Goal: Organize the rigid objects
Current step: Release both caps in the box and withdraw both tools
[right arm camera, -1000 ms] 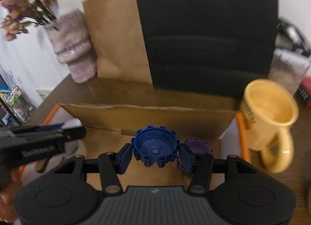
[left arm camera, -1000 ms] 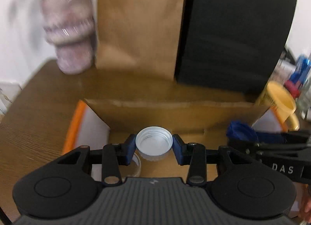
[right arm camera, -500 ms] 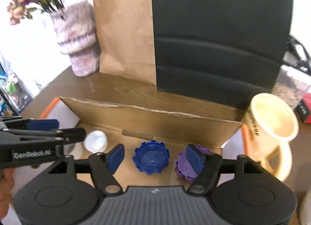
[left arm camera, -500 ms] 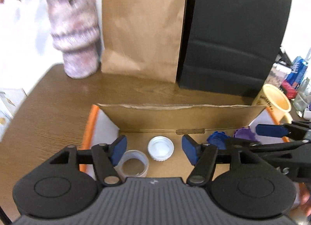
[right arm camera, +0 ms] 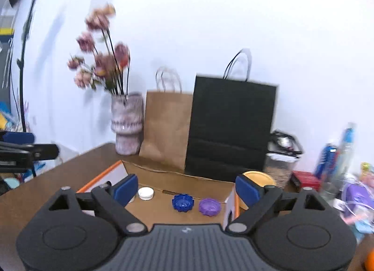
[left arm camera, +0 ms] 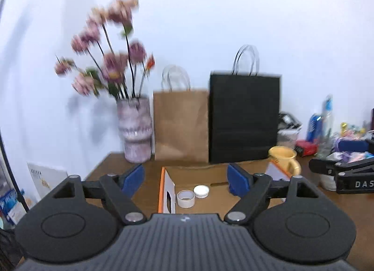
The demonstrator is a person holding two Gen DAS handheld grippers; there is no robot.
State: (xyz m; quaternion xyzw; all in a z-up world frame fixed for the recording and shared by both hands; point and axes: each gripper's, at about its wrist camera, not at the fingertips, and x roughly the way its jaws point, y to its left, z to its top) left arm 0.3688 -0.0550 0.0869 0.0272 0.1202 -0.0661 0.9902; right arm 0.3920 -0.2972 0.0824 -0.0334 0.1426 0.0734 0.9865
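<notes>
An open cardboard box (left arm camera: 201, 173) (right arm camera: 177, 177) with orange-edged white flaps lies on the wooden table. In it lie a white cap (left arm camera: 201, 191) (right arm camera: 145, 193), a white ring-shaped lid (left arm camera: 185, 198), a blue ridged cap (right arm camera: 183, 202) and a purple ridged cap (right arm camera: 209, 206). My left gripper (left arm camera: 185, 178) is open and empty, raised well back from the box. My right gripper (right arm camera: 185, 189) is open and empty too, raised back above the box's near side. Each gripper shows at the edge of the other's view.
A vase of pink flowers (left arm camera: 136, 129), a brown paper bag (left arm camera: 181, 126) and a black paper bag (left arm camera: 243, 119) stand behind the box. A yellow mug (left arm camera: 284, 157) (right arm camera: 257, 176) stands right of it. Bottles and clutter (right arm camera: 336, 158) fill the right side.
Both grippers let go of their caps, the white one left and the blue one right, opened wide, then pulled up and back from the box. The caps now lie in the box.
</notes>
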